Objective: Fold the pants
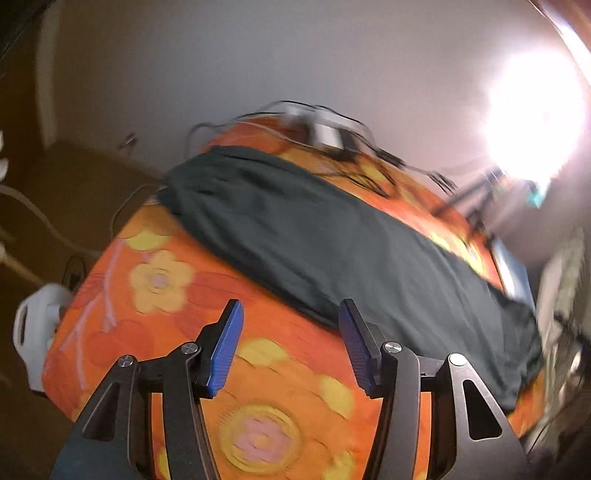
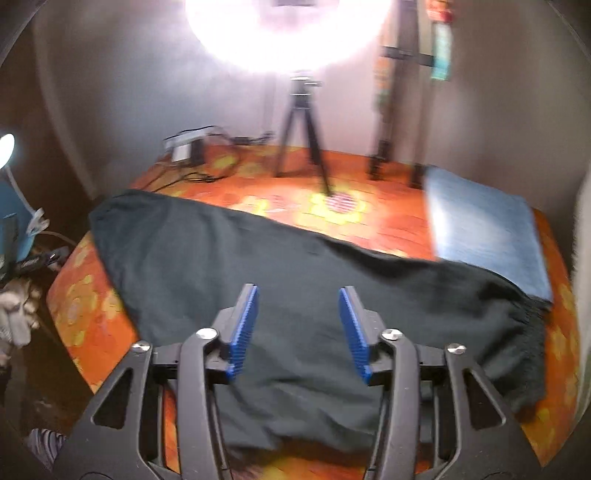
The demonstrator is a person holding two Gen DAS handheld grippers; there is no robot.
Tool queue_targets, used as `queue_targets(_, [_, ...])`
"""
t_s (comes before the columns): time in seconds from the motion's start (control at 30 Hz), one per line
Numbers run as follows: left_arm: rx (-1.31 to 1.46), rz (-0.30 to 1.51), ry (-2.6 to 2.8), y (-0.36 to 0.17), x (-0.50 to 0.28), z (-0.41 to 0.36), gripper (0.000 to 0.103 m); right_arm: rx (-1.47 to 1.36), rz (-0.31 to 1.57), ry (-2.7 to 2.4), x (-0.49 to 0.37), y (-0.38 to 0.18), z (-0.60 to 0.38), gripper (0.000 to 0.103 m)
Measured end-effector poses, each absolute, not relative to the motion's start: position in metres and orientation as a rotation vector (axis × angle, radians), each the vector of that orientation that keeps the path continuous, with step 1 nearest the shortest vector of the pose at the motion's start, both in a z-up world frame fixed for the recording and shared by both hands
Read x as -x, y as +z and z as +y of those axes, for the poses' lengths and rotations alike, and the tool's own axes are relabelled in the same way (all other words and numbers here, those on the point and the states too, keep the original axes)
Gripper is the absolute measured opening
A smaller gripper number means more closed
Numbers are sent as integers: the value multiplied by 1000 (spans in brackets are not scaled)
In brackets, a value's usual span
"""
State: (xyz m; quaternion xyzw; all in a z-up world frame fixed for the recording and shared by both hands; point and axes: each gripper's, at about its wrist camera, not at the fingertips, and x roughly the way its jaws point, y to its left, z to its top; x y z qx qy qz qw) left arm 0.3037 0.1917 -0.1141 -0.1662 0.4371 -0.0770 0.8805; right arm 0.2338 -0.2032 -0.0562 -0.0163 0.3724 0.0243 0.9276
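Note:
Dark green-black pants (image 1: 332,236) lie stretched out flat across an orange flowered bedspread (image 1: 177,317). In the right wrist view the pants (image 2: 295,266) run from far left to the near right. My left gripper (image 1: 291,332) is open and empty, above the bedspread beside the near edge of the pants. My right gripper (image 2: 299,321) is open and empty, hovering over the middle of the pants.
A folded blue cloth (image 2: 484,229) lies at the right, touching the pants' end. Two tripods (image 2: 303,133) stand on the far side of the bed under a bright lamp (image 2: 288,29). Cables and a white box (image 2: 184,147) lie at the far left corner.

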Motion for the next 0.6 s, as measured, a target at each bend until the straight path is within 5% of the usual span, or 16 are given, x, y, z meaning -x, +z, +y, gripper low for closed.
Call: queue_targets(0.6, [640, 894, -37, -163, -390, 292, 63, 269, 828, 550, -344, -117, 72, 59])
